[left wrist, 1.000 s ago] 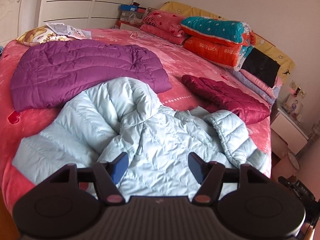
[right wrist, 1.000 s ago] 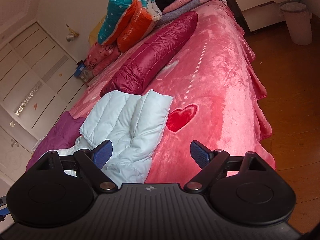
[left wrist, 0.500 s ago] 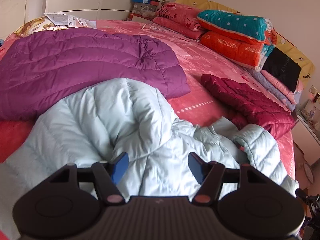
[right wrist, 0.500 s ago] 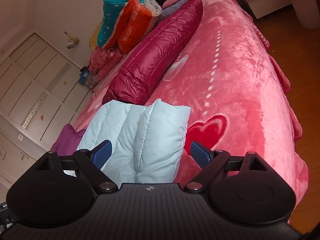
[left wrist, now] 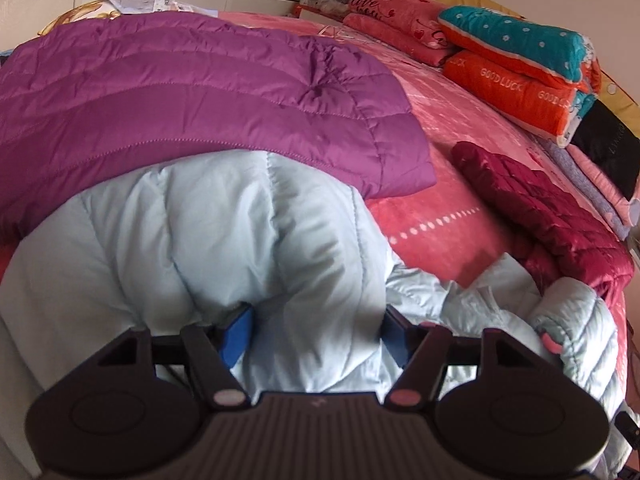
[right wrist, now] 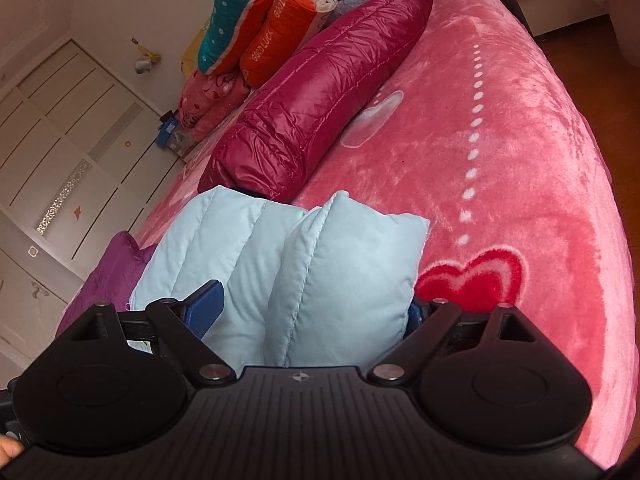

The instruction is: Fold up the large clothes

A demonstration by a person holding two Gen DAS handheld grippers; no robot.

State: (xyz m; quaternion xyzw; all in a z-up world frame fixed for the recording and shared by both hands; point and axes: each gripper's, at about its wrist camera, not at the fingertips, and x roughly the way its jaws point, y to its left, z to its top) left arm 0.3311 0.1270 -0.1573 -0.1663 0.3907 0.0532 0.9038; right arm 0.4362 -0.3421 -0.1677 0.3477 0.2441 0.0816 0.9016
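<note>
Both grippers have closed in on the pale blue down jacket (left wrist: 224, 240), which lies crumpled on the pink bedspread (right wrist: 500, 152). Left gripper (left wrist: 316, 334) straddles its puffy hood, jaws apart, unclenched. Right gripper (right wrist: 316, 312) likewise spread around a padded corner.

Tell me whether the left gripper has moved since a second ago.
Yes. The left gripper has moved forward and down onto the pale blue puffer jacket, toward the purple quilted jacket, which now fills more of the left wrist view.
</note>
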